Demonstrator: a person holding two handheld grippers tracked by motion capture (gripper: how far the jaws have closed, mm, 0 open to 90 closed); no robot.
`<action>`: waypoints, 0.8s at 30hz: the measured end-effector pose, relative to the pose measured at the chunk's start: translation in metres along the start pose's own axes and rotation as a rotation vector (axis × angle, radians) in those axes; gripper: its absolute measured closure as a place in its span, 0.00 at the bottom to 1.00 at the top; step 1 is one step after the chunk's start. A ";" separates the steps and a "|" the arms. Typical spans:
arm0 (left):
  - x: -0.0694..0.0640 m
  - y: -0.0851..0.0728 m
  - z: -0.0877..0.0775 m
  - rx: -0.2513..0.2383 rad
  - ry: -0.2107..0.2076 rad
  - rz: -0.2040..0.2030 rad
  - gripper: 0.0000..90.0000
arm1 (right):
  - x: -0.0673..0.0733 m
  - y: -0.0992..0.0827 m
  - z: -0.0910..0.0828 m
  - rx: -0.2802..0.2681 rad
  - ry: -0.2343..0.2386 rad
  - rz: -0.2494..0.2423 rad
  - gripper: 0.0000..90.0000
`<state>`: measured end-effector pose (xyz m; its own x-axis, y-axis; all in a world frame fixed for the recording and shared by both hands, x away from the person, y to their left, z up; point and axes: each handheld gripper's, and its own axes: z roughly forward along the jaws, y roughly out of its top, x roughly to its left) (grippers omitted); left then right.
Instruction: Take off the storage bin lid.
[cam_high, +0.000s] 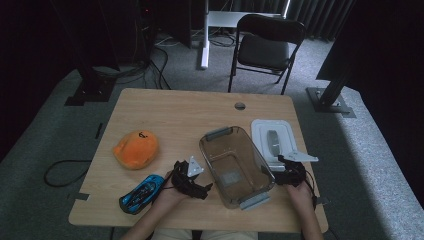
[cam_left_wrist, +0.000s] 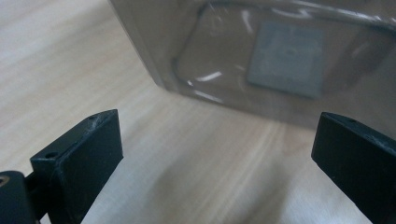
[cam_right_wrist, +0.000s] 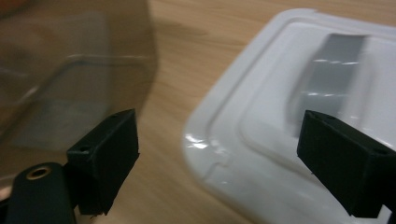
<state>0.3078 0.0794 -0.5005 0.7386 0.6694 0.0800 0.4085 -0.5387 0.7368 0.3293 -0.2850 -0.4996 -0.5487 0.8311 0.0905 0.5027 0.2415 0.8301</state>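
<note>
A clear brownish plastic bin (cam_high: 235, 162) with grey handles stands empty in the middle of the wooden table (cam_high: 185, 115). Its white lid (cam_high: 272, 140) with a grey handle lies flat just to its right. My left gripper (cam_high: 204, 189) rests by the bin's near left side, open, with bare tabletop between its jaws and the bin's wall (cam_left_wrist: 280, 60) right ahead. At the bin's near right corner my right gripper (cam_high: 286, 162) stands open above the near edge of the lid (cam_right_wrist: 299, 116), nothing between its jaws. The bin (cam_right_wrist: 60, 70) shows at the left of the right gripper view.
An orange plush toy (cam_high: 136, 148) lies at the table's left. In front of it, near the front edge, sits a blue toy car (cam_high: 141, 193). A black folding chair (cam_high: 265, 47) stands beyond the table's far side. A cable hole (cam_high: 240, 105) marks the far edge.
</note>
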 end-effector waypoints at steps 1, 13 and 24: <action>0.001 0.003 -0.001 -0.009 0.006 -0.013 0.03 | 0.003 -0.002 0.001 -0.001 0.038 -0.006 0.14; 0.016 0.010 -0.006 0.035 0.047 0.011 0.03 | 0.013 -0.008 0.003 0.015 0.157 -0.031 0.15; 0.047 0.018 -0.004 0.082 0.048 0.016 0.03 | 0.031 -0.011 0.007 0.022 0.210 -0.036 0.15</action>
<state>0.3474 0.1030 -0.4807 0.7197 0.6830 0.1244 0.4410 -0.5882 0.6779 0.3111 -0.2584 -0.5095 -0.6924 0.6997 0.1760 0.4935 0.2814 0.8229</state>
